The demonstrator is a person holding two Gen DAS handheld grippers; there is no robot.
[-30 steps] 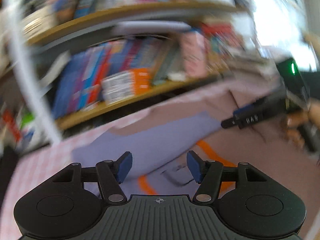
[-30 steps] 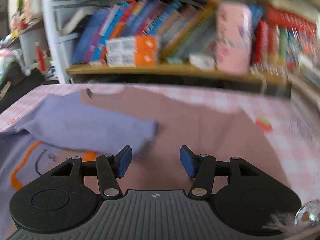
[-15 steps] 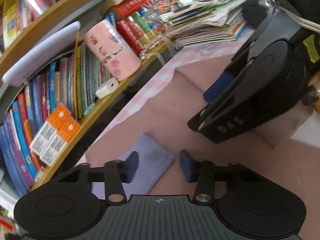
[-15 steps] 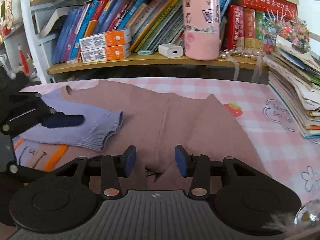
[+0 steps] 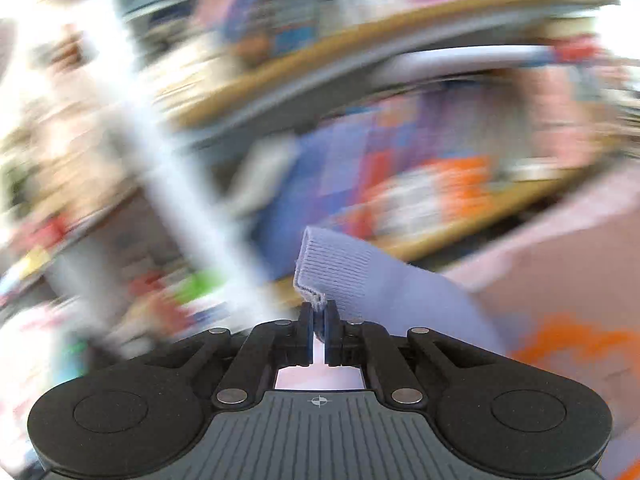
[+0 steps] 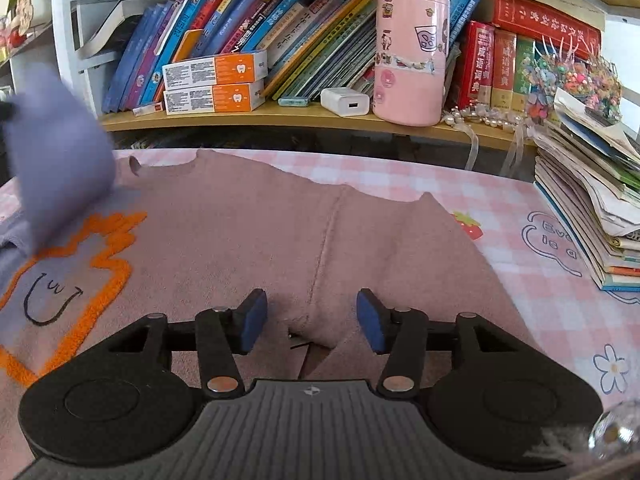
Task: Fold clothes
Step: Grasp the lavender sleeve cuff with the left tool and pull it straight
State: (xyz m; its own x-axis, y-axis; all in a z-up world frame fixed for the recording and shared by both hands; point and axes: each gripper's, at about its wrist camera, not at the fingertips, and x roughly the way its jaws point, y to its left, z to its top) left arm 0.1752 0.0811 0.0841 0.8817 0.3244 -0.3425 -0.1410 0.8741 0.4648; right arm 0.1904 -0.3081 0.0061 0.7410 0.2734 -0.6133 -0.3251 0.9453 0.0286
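Observation:
A mauve-pink sweater (image 6: pixel 256 232) with an orange-outlined lavender patch (image 6: pixel 60 288) lies flat on the pink checked tablecloth (image 6: pixel 560 304). Its lavender sleeve (image 5: pixel 360 276) is lifted off the table; my left gripper (image 5: pixel 319 320) is shut on the ribbed cuff. The raised sleeve shows blurred at the far left of the right wrist view (image 6: pixel 56 160). My right gripper (image 6: pixel 311 316) is open and empty, low over the sweater's middle seam.
A wooden bookshelf (image 6: pixel 304 116) runs along the table's far edge with books, orange boxes (image 6: pixel 216 84), a white charger and a pink canister (image 6: pixel 412 56). A tilted stack of books (image 6: pixel 588 208) sits on the table at the right. The left wrist view's background is motion-blurred.
My left gripper has closed on the lavender cuff and swung it up and to the left, off the sweater. My right gripper has stayed open, roughly in place.

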